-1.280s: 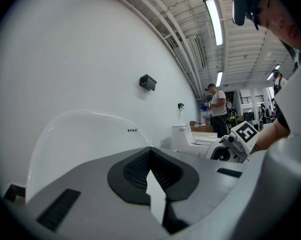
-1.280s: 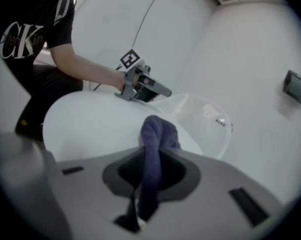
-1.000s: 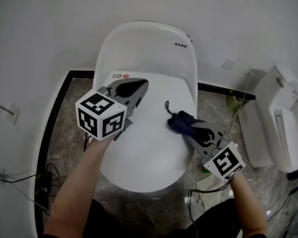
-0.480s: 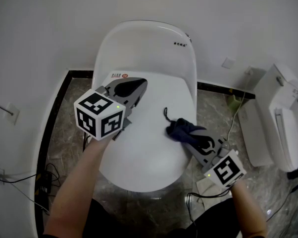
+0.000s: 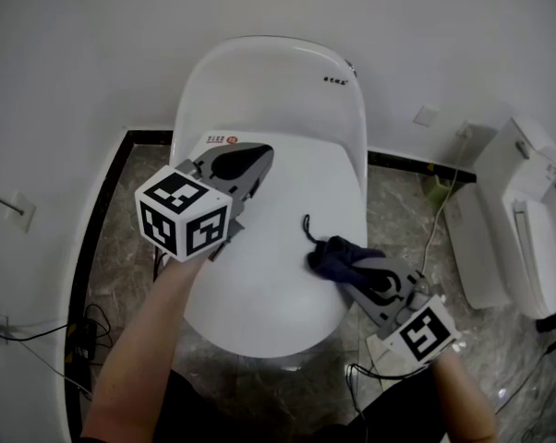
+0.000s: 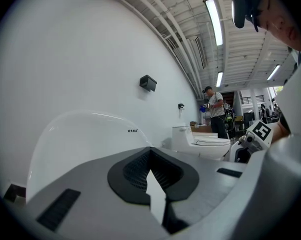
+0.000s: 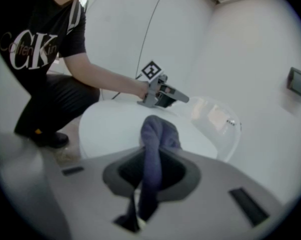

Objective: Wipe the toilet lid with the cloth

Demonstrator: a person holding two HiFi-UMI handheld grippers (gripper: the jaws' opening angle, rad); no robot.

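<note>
The right gripper (image 5: 344,264) pinches a dark blue cloth (image 5: 332,257) between its jaws. The bunched cloth rests on the white toilet lid (image 5: 269,275) near its right edge, and a thin strand curls off it toward the lid's middle. In the right gripper view the cloth (image 7: 153,144) runs up between the jaws and bulges out past their tips. The left gripper (image 5: 252,159) is over the lid's far left part, its jaws pressed together with nothing between them. A second toilet (image 5: 518,215) stands well apart on the right.
</note>
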